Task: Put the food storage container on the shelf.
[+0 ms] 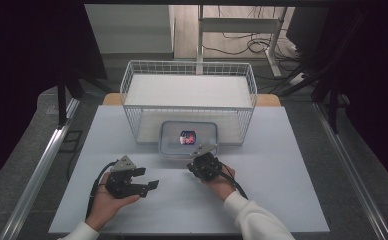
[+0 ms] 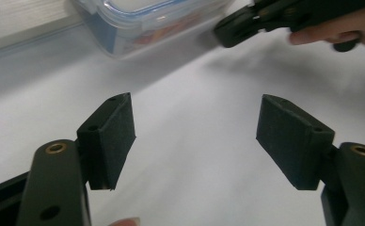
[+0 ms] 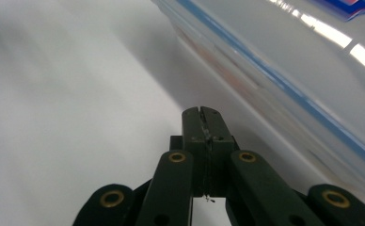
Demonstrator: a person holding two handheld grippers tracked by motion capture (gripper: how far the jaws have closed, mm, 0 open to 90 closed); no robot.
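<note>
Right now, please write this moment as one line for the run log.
left claw: open, empty, above table | right claw: shut, empty, beside lidded plastic container | wire basket: behind container

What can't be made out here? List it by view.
- High view: the item inside the clear lidded container is too small to identify.
- Left gripper view: the container is cut off by the top edge and blurred.
- Right gripper view: the container's contents are blurred; the shut right tool is beside it, contact unclear.
</note>
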